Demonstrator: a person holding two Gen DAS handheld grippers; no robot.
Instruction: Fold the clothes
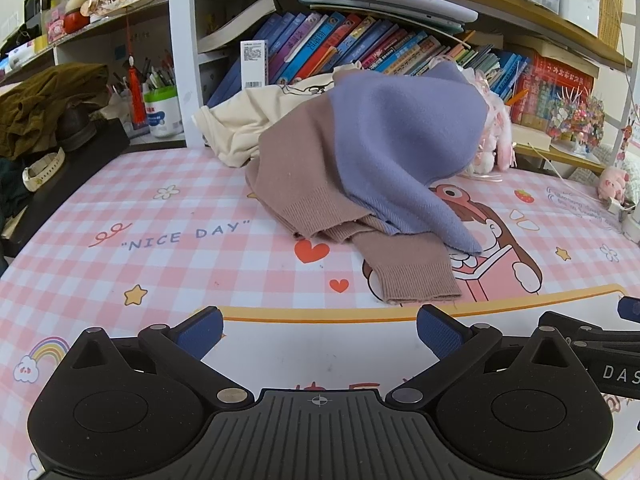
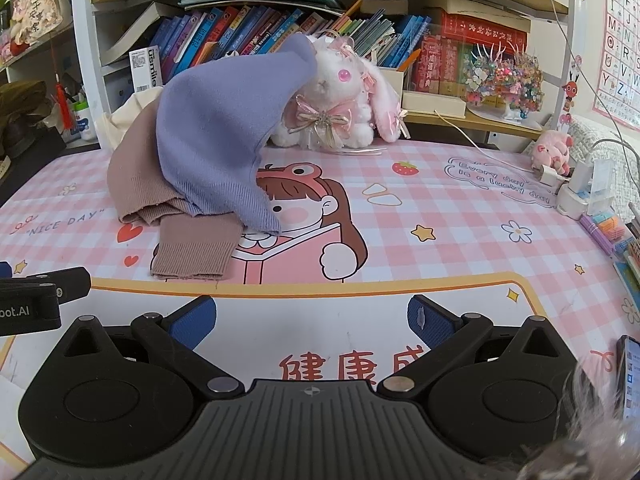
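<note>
A heap of clothes lies on the pink checked desk mat [image 1: 168, 216]. A purple knit garment [image 1: 400, 140] is draped on top of a brown knit sweater [image 1: 304, 176], whose cuff [image 1: 416, 276] reaches toward me. A cream garment [image 1: 248, 120] lies behind them. In the right wrist view the purple garment [image 2: 216, 128] leans on a plush rabbit, over the brown sweater [image 2: 188, 248]. My left gripper [image 1: 320, 332] is open and empty, just short of the cuff. My right gripper [image 2: 312, 324] is open and empty, to the right of the cuff.
A bookshelf [image 1: 360, 48] with many books stands behind the heap. A white plush rabbit [image 2: 340, 96] sits at the back. A pen cup [image 1: 162, 112], an olive garment [image 1: 48, 100] and a watch [image 1: 44, 168] lie left. Chargers [image 2: 580, 188] and a phone [image 2: 630, 376] lie right.
</note>
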